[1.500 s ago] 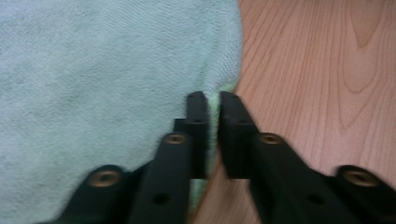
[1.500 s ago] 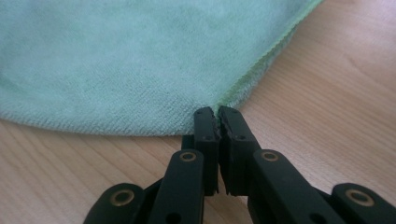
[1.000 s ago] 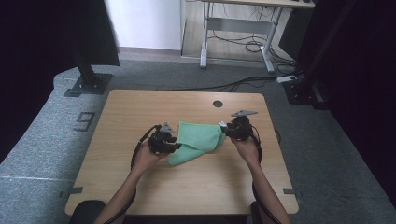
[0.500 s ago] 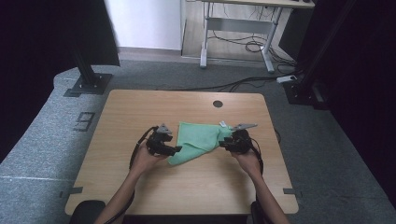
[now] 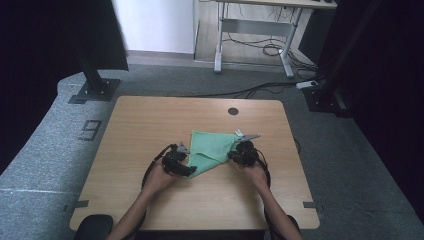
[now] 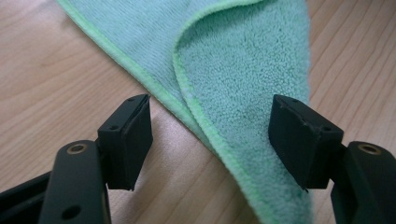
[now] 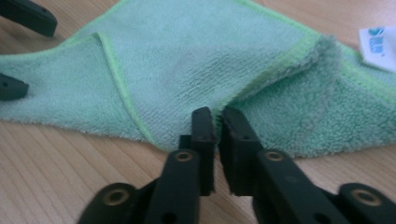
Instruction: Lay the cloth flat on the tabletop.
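High view first: the wooden table (image 5: 150,125) carries a green cloth (image 5: 212,147) lying partly folded near its middle, between my two hands. It makes a rough triangle, the broad edge toward the far side and the narrow tip running down toward my left gripper (image 5: 181,164). Its long axis goes slantwise from that near-left tip up to the far-right corner, where a small white label (image 7: 377,42) sits.

My right gripper (image 5: 243,152) sits at the cloth's right edge and my left at the tip, so each hand is equally close to its own end.

Right gripper view: my jaws have just been closing and now stand nearly together, pinching a raised fold of the cloth's edge (image 7: 261,91) that rises straight ahead of them.

Left gripper view: my jaws have just been opening and stand wide apart, straddling the hemmed tip (image 6: 233,158), which lies flat on the wood, untouched by either pad. I judge the left must close before anything lifts.
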A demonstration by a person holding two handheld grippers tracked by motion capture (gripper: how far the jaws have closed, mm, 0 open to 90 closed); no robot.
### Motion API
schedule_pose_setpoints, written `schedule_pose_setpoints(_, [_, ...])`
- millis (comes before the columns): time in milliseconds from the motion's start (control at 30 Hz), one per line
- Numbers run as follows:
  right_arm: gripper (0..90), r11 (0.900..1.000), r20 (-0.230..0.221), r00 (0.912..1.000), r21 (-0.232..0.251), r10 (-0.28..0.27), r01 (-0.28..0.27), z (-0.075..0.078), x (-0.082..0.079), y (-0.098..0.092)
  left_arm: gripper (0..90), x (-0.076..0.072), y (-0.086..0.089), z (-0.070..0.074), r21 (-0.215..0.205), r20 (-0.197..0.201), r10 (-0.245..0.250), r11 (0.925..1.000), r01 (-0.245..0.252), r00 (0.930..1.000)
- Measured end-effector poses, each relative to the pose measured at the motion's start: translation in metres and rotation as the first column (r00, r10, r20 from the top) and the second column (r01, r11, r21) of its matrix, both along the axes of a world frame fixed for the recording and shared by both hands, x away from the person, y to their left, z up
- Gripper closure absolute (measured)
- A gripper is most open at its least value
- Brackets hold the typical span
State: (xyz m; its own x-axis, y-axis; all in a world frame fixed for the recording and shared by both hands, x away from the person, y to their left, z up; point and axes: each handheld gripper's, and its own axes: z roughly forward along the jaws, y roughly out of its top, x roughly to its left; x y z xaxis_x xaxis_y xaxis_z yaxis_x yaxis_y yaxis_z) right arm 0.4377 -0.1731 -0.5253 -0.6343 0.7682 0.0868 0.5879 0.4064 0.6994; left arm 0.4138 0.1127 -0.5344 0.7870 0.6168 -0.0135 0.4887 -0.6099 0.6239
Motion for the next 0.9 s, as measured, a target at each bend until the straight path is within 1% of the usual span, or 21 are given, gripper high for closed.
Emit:
schedule_pose_setpoints(100, [87.4,1.000,0.027,0.9996,0.004,0.002,-0.002,0.007,-0.004,-0.001,30.5,0.000,0.001,0.003,-0.008,0.003,-0.005,1.0000,0.005,1.0000])
schedule_pose_setpoints(167, [87.6,1.000,0.045,0.9990,0.013,0.006,-0.006,0.013,-0.008,-0.003,30.2,0.002,0.003,0.009,-0.037,0.005,-0.005,0.9993,0.006,1.0000])
schedule_pose_setpoints(267, [88.3,1.000,0.065,0.9977,0.013,0.022,-0.023,0.024,-0.015,-0.008,30.2,0.006,0.008,0.021,-0.091,0.009,0.008,0.9958,-0.007,0.9999])
schedule_pose_setpoints(300, [88.6,1.000,0.071,0.9972,0.011,0.024,-0.025,0.027,-0.017,-0.010,30.1,0.009,0.009,0.026,-0.097,0.013,0.013,0.9952,-0.011,0.9998])
schedule_pose_setpoints(400, [88.8,0.999,0.074,0.9968,0.019,0.031,-0.032,0.032,-0.024,-0.017,29.7,0.016,0.011,0.038,-0.085,0.041,0.029,0.9960,-0.026,0.9987])
schedule_pose_setpoints(500, [88.6,0.999,0.068,0.9972,0.017,0.030,-0.031,0.034,-0.030,-0.023,29.6,0.025,0.010,0.045,-0.086,0.057,0.051,0.9952,-0.046,0.9970])
schedule_pose_setpoints(567, [85.1,0.999,0.061,0.9977,0.021,0.029,-0.031,0.032,-0.031,-0.026,29.6,0.030,0.009,0.046,-0.075,0.071,0.069,0.9952,-0.063,0.9951])
schedule_pose_setpoints(600, [81.0,0.999,0.063,0.9976,0.021,0.028,-0.029,0.031,-0.031,-0.026,29.3,0.033,0.008,0.045,-0.072,0.079,0.077,0.9949,-0.071,0.9939])
schedule_pose_setpoints(667, [74.3,0.999,0.058,0.9974,0.023,0.042,-0.043,0.028,-0.029,-0.023,28.5,0.038,0.007,0.041,-0.075,0.087,0.095,0.9932,-0.089,0.9916])
schedule_pose_setpoints(733, [69.6,0.997,0.047,0.9970,0.032,0.062,-0.063,0.025,-0.028,-0.016,28.1,0.043,0.006,0.036,-0.064,0.096,0.111,0.9924,-0.105,0.9892])
schedule_pose_setpoints(800, [65.7,0.995,0.037,0.9953,0.028,0.090,-0.091,0.022,-0.026,-0.006,28.0,0.048,0.006,0.031,-0.059,0.096,0.126,0.9909,-0.121,0.9873])
schedule_pose_setpoints(833, [64.7,0.995,0.036,0.9945,0.023,0.099,-0.100,0.020,-0.025,0.000,28.0,0.051,0.005,0.028,-0.062,0.096,0.133,0.9898,-0.128,0.9864])
schedule_pose_setpoints(900, [61.5,0.993,0.027,0.9932,0.012,0.113,-0.114,0.017,-0.022,0.011,28.0,0.055,0.005,0.023,-0.087,0.085,0.146,0.9865,-0.139,0.9855])
